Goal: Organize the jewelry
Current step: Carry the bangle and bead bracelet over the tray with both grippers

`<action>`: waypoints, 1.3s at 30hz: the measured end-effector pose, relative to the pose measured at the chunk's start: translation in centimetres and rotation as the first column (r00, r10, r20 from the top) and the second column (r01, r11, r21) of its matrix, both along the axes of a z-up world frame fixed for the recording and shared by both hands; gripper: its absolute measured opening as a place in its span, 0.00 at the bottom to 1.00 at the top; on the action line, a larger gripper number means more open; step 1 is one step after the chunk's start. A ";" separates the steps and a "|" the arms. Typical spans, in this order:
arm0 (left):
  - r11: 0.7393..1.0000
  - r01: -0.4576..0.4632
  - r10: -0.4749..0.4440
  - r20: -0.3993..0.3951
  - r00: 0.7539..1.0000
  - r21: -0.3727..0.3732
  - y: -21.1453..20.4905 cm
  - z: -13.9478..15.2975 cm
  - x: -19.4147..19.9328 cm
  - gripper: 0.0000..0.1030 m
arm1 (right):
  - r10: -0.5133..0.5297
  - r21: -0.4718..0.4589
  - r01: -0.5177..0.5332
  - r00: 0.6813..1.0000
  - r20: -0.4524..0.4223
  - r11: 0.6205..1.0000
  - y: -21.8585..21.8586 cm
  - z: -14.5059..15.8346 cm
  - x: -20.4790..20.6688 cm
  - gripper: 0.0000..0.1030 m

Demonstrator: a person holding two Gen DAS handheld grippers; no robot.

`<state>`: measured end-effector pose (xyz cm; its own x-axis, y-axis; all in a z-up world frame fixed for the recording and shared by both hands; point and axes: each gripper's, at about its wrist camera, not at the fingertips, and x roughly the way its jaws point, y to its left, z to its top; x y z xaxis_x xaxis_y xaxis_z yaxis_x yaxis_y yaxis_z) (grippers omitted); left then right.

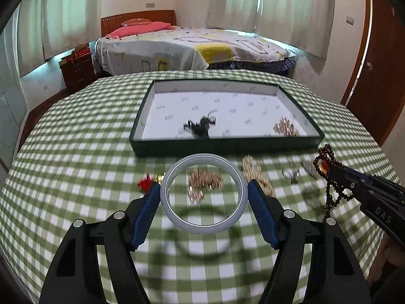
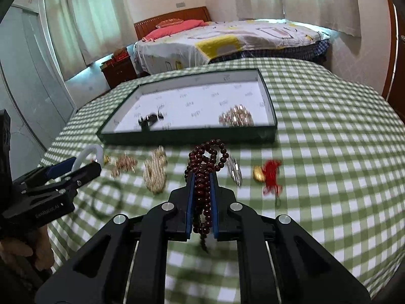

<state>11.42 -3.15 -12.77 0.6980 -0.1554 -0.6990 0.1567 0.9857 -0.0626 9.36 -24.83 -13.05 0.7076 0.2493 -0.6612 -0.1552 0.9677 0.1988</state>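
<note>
Gripping a white bangle (image 1: 203,194) across its width, the left tool (image 1: 204,190) hangs above the desk (image 1: 76,167). The right tool (image 2: 201,177) is pinched on a dark red bead string (image 2: 206,162). Loose gold pieces lie just before the tray's (image 1: 222,147) near wall; its floor has open room.

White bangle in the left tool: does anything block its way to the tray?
Nothing visible does. The white bangle is held above the cloth; only the tray's low near wall lies ahead, with bare floor behind it.

Curtained bedroom (image 1: 291,5), quilted bed (image 1: 192,45), wooden nightstand (image 1: 77,72)
</note>
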 end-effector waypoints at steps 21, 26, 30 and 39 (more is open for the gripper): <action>1.000 -0.003 0.003 0.071 0.997 0.012 -0.8 3.2 15.0 0.66 | -0.016 -0.032 0.019 0.997 0.072 0.999 -0.7 3.4 16.6 0.11; 1.000 -0.018 0.017 0.020 1.000 0.019 -1.1 2.0 18.5 0.66 | -0.032 -0.028 0.032 0.999 0.006 0.999 -1.5 1.5 20.7 0.11; 0.999 -0.026 0.027 -0.052 0.998 0.020 -1.1 0.6 21.4 0.66 | -0.039 -0.037 0.036 0.997 -0.066 0.999 -1.8 -0.4 23.2 0.11; 0.999 -0.040 0.044 -0.215 0.976 0.023 -0.7 -2.2 25.6 0.66 | -0.027 -0.062 0.015 0.979 -0.200 0.998 -1.8 -2.7 26.2 0.11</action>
